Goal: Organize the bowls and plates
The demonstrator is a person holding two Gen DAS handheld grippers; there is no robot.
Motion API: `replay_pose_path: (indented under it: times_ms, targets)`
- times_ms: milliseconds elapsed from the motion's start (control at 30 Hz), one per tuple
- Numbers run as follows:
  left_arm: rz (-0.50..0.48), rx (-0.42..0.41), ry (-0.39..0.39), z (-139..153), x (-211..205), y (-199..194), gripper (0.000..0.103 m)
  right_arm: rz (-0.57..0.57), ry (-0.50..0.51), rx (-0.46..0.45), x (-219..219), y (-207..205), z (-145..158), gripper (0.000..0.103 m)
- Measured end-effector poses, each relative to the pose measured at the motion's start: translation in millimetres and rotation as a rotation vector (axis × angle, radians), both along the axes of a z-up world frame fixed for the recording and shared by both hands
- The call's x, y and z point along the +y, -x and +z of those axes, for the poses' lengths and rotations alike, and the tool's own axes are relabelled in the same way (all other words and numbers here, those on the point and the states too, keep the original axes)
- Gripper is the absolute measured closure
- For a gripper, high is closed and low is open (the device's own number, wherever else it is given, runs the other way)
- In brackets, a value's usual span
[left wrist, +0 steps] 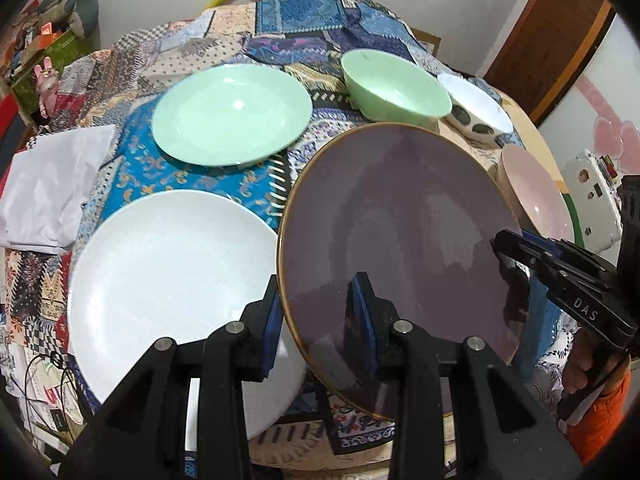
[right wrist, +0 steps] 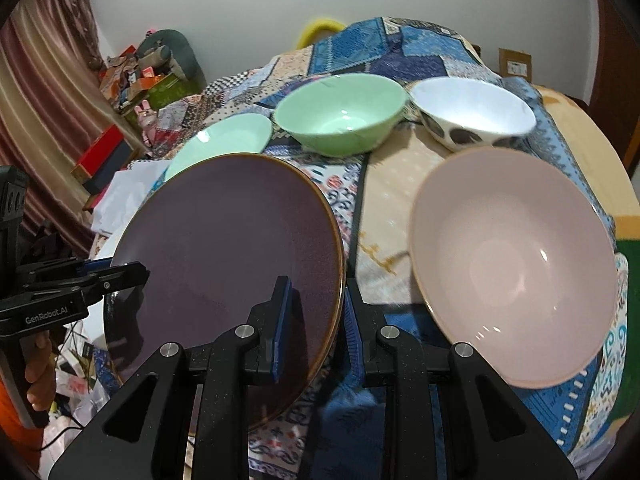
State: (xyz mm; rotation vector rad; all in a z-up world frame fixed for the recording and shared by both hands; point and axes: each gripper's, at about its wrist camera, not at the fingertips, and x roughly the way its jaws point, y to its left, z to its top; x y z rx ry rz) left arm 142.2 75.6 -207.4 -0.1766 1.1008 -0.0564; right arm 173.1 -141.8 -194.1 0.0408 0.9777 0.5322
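A dark purple plate point(left wrist: 400, 220) point(right wrist: 224, 240) with a gold rim hangs tilted above the table, held from both sides. My left gripper point(left wrist: 318, 304) is shut on its near-left rim. My right gripper point(right wrist: 316, 292) is shut on the opposite rim and shows from the side in the left wrist view point(left wrist: 516, 248). Left of the purple plate lies a white plate point(left wrist: 168, 272). Farther back sit a mint green plate point(left wrist: 232, 114) point(right wrist: 224, 140), a green bowl point(left wrist: 396, 88) point(right wrist: 340, 112) and a white bowl with dark spots point(left wrist: 476, 108) point(right wrist: 472, 116). A pink bowl point(right wrist: 512, 264) point(left wrist: 536, 196) stands on the right.
A patchwork cloth point(left wrist: 280, 40) covers the table. White crumpled paper point(left wrist: 52, 184) lies at its left edge. Boxes and toys point(right wrist: 148, 76) crowd the floor on the left. A hand with an orange sleeve point(left wrist: 600, 412) holds the right gripper's handle.
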Motion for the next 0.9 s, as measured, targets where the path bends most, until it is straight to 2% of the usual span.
replay_pose_path:
  times_ms: [267,533,667,900]
  targets:
    - [-0.027,0.035,0.014,-16.2,-11.7,-12.6,0.069,-0.043,0.035,0.017,-11.9,4.3,-11.0,0.080]
    - [-0.036,0.055,0.034,-28.2,-16.0,-24.4,0.068,-0.065,0.097,-0.010,-13.7,9.7,-15.3,0.080]
    - [-0.045,0.064,0.023,-34.5,-19.2,-28.3,0.068,-0.086,0.064,0.037,-20.2,5.0,-24.1,0.080]
    - [-0.041,0.067,0.043,-37.3,-17.2,-29.3,0.068,-0.086,0.052,0.039,-23.8,6.5,-22.9,0.078]
